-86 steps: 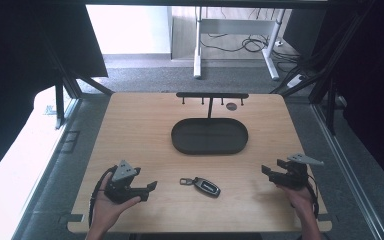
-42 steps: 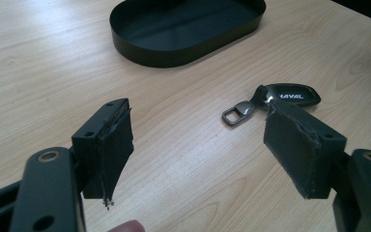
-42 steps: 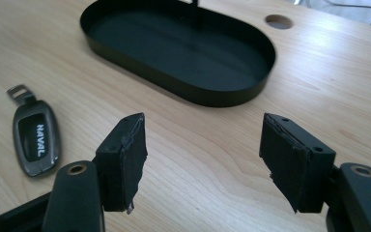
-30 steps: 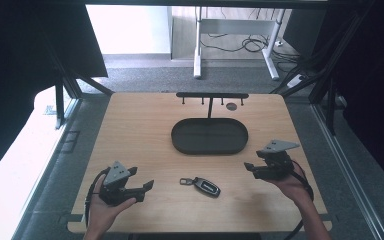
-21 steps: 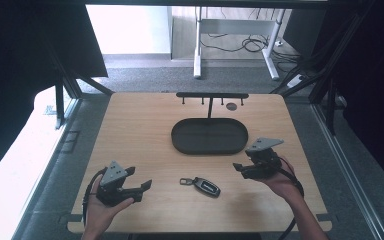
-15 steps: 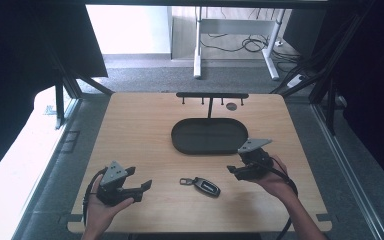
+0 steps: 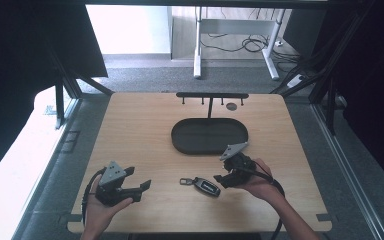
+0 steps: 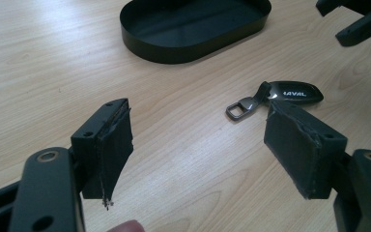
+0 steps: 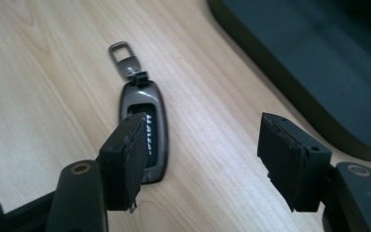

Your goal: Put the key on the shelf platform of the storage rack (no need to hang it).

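A dark key fob [image 7: 202,185] with a metal loop lies flat on the wooden table [image 7: 140,135], near the front centre. My right gripper [image 7: 220,180] is open just to its right and points at it. In the right gripper view the key fob [image 9: 145,130] lies partly behind the left jaw of my right gripper [image 9: 203,154], with nothing between the pads. My left gripper [image 7: 141,190] rests open at the front left, empty. In the left gripper view my left gripper [image 8: 198,145] faces the key fob [image 8: 290,93]. An empty black oval tray [image 7: 209,136] sits behind the fob.
A black rack with small hooks [image 7: 211,95] stands at the table's far edge, behind the tray, with a small round disc [image 7: 231,106] beside it. The right gripper [image 8: 357,19] appears at the top right of the left gripper view, near the tray [image 8: 193,24].
My right gripper has moved left from the table's right side to just beside the key fob, still open. The left gripper, the fob and the tray have stayed put.
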`<state>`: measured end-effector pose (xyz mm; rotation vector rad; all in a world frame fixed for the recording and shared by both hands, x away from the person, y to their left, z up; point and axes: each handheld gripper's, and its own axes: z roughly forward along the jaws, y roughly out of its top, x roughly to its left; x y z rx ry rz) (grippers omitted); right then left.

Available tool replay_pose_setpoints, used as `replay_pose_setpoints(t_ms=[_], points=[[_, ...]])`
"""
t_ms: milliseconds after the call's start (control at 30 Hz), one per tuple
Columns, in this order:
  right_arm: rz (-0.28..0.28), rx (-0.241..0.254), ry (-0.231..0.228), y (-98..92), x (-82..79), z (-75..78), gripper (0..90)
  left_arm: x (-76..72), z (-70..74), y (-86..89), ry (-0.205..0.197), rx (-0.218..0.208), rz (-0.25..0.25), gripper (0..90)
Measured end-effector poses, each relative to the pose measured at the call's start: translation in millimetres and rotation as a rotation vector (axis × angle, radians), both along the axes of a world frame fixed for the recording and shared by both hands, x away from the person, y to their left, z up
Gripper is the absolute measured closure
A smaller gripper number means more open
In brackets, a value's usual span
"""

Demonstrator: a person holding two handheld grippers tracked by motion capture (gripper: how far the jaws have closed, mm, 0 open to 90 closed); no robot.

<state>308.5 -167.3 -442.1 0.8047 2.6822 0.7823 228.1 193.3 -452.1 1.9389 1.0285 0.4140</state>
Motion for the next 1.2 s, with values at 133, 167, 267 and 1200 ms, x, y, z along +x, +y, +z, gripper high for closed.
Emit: replay_pose_setpoints(t_ms=[133, 167, 267, 1200], points=[[0.010, -0.029, 0.016, 8.5, 0.6, -4.8, 34.8, -0.1, 0.3, 0.8, 0.000, -0.002, 0.001, 25.6], [0.011, -0.034, 0.020, 10.7, 1.0, -6.4, 34.8, -0.1, 0.3, 1.1, 0.000, -0.002, 0.002, 25.6], [0.020, -0.056, 0.034, 16.6, 2.2, -11.0, 34.6, -0.3, 0.7, 1.4, -0.002, -0.002, 0.002, 25.6], [0.100, -0.171, 0.073, 57.7, 7.0, -35.0, 32.4, -3.4, 4.0, 3.1, -0.015, -0.007, 0.009, 25.7]])
